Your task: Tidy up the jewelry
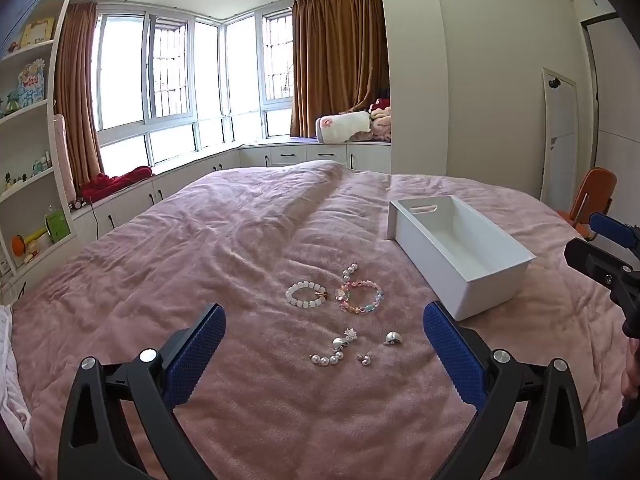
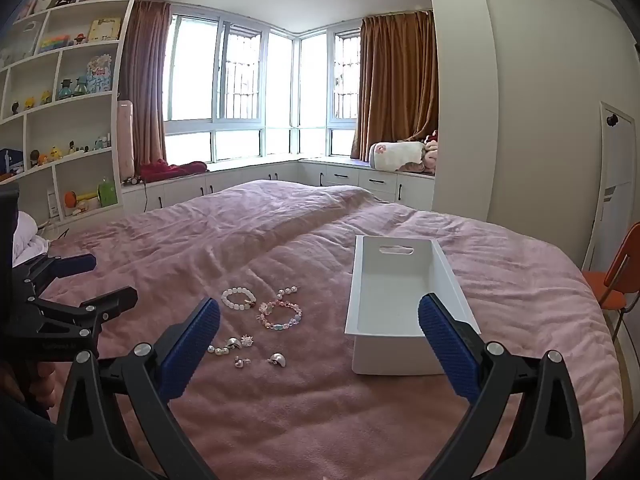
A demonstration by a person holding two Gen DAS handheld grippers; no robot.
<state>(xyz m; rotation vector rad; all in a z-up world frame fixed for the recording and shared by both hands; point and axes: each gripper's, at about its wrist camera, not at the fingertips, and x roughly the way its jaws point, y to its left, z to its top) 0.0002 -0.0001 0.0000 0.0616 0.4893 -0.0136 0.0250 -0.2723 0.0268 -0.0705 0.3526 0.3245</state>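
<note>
Jewelry lies on the pink bedspread point(image 1: 200, 264): a white bead bracelet point(image 1: 305, 295) point(image 2: 239, 298), a multicoloured bead bracelet point(image 1: 361, 296) point(image 2: 280, 314), a short pearl strand point(image 1: 349, 271) behind them, and nearer me a pearl earring point(image 1: 327, 357), a flower stud point(image 1: 351, 334), a small pearl stud point(image 1: 364, 358) and a silver shell earring point(image 1: 392, 338) point(image 2: 277, 359). An empty white bin point(image 1: 460, 252) point(image 2: 394, 300) stands to the right of them. My left gripper point(image 1: 324, 350) is open above the bed, just before the small pieces. My right gripper point(image 2: 320, 344) is open before the bin's near left corner.
White shelves point(image 2: 60, 120) with toys line the left wall. A window seat with cabinets point(image 1: 280, 156), a red cloth and folded blankets runs behind the bed. An orange chair point(image 2: 616, 280) stands at the right. Each gripper shows in the other's view point(image 1: 608, 268) point(image 2: 60, 312).
</note>
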